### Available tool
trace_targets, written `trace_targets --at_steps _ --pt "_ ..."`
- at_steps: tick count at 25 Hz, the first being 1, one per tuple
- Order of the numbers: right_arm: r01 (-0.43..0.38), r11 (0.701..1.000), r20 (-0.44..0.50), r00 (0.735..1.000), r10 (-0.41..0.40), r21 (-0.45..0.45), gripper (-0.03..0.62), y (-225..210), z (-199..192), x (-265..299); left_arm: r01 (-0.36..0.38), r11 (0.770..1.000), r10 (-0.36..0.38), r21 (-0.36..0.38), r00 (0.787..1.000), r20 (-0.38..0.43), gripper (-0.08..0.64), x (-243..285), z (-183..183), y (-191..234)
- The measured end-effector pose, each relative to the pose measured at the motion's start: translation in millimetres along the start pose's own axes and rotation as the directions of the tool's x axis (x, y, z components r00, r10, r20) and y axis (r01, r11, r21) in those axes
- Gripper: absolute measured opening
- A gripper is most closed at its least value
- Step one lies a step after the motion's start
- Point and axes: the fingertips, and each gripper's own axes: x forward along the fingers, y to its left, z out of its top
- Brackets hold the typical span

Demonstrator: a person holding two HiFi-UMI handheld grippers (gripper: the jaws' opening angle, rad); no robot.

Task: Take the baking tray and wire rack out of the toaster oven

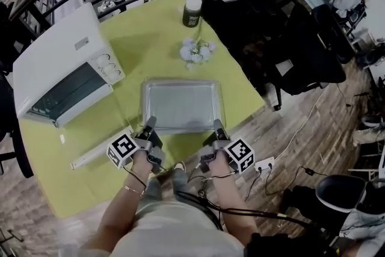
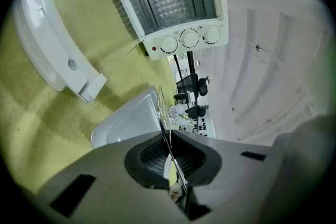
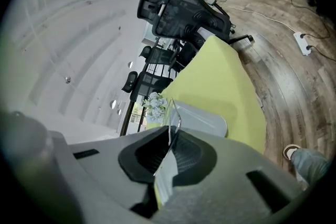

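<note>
Baking tray (image 1: 180, 106) sits out of the toaster oven (image 1: 60, 69), flat over the yellow-green desk (image 1: 150, 45) in front of the person. Whether it rests on the desk or hangs just above it cannot be told. The wire rack (image 2: 159, 105) lies on top of it, its thin wire standing just above the tray's rim.

The left claw (image 1: 149, 124) is closed tight on the tray's near edge at its left corner. The right claw (image 1: 218, 127) is closed the same way at the right corner. Each gripper view shows the rim and a rack wire pinched between the dark pads (image 3: 186, 155).

The oven stands well left of the tray, with a long white strip (image 1: 90, 156) on the desk near the left claw. Beyond the tray's far edge are white flowers (image 1: 197, 51) and a dark bottle (image 1: 192, 11).
</note>
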Motion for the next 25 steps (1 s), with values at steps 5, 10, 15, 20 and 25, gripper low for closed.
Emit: trace_targets --at_steps 5,10,15,20,25 --pt "0.017 1.0 -0.014 1.0 -0.017 -0.01 0.008 -6.5 0.2 3.7 -0.016 1.0 0.016 -0.019 1.0 0.006 0.009 2.5 -2.7 7.7" --pt "0.042 0.998 -0.026 0.999 -0.043 -0.039 0.016 -10.5 -1.9 3.9 -0.046 0.998 0.046 -0.039 0.999 -0.001 0.009 0.6 -5.0 12.6" --pt "0.115 0.985 -0.074 0.989 -0.125 -0.125 0.048 -22.6 -8.6 5.3 -0.127 0.992 0.127 -0.006 0.991 -0.042 0.01 -0.2 -9.0 22.1" --pt "0.147 0.97 -0.075 0.984 -0.164 -0.193 0.106 -28.1 -7.2 3.4 -0.175 0.984 0.177 0.033 0.981 -0.085 0.015 -1.0 -16.9 26.9" --pt "0.171 0.961 -0.084 0.978 -0.192 -0.216 0.175 -32.9 -8.2 0.5 -0.208 0.975 0.218 0.083 0.966 -0.137 0.113 -3.6 -27.6 30.5"
